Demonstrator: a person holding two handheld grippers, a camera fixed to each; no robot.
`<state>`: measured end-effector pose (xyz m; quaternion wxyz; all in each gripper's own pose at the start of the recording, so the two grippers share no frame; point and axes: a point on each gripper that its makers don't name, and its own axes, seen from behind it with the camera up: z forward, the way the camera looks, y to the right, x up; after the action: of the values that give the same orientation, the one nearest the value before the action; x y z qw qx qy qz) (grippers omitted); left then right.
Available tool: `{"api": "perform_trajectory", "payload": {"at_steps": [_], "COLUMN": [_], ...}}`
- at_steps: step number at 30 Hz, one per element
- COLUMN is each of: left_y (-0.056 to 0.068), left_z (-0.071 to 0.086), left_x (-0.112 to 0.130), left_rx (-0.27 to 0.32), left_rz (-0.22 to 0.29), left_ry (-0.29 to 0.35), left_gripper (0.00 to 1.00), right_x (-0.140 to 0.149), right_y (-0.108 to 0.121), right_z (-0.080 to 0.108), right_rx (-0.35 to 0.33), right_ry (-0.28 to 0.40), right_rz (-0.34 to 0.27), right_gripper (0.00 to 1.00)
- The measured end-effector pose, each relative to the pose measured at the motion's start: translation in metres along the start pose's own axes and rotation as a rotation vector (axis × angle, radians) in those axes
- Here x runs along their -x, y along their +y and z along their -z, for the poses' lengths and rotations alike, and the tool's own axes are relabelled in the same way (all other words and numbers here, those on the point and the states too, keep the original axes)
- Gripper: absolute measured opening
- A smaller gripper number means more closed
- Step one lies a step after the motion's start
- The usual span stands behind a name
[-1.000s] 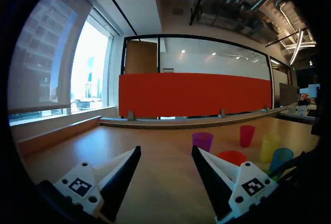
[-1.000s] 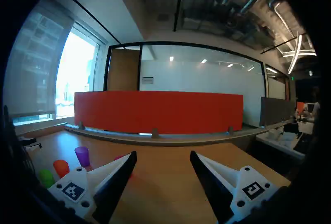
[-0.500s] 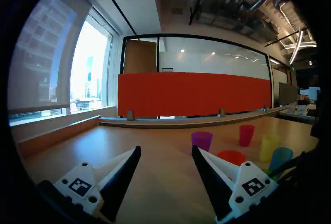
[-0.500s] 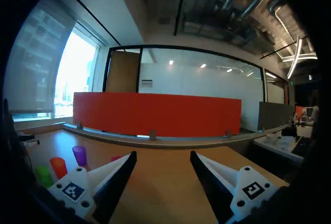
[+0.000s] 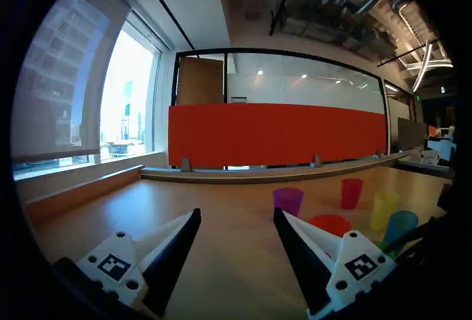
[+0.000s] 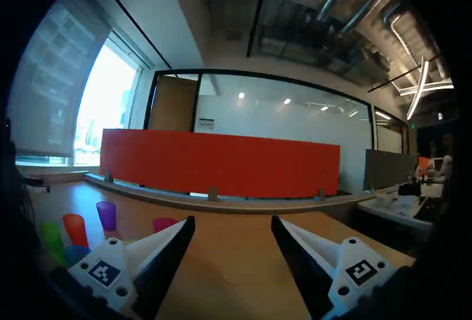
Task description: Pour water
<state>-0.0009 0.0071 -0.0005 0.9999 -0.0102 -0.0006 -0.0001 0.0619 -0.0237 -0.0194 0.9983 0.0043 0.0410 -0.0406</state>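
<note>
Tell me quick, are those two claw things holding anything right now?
Left white-and-black two-finger gripper: open, holding nothing.
Right white-and-black two-finger gripper: open, holding nothing.

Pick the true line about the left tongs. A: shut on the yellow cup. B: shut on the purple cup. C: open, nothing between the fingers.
C: the left tongs gape over the table with nothing held, and the purple cup stands apart beyond the fingertips.

Wooden table (image 5: 233, 249) with a cluster of upright coloured plastic cups (image 5: 288, 200)
</note>
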Motion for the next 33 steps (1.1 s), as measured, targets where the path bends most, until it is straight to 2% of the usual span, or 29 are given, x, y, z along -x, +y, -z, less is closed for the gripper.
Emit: {"api": "perform_trajectory", "payload": {"at_steps": [12,21,33], "left_y": [0.0,0.0,0.0], "left_z": [0.0,0.0,0.0], "left_x": [0.0,0.0,0.0], "left_rx": [0.0,0.0,0.0], "left_rz": [0.0,0.0,0.0], "left_ry": [0.0,0.0,0.0], "left_gripper": [0.91,0.91,0.92], "right_x": [0.021,0.04,0.048], "right_y": [0.003,0.013,0.015], "right_z": [-0.005,-0.008,-0.008], "right_rx": [-0.021,-0.013,-0.014], "right_ry": [0.013,-0.01,-0.016], "right_rz": [-0.031,-0.069,-0.085], "right_gripper": [1.0,1.0,1.0]}}
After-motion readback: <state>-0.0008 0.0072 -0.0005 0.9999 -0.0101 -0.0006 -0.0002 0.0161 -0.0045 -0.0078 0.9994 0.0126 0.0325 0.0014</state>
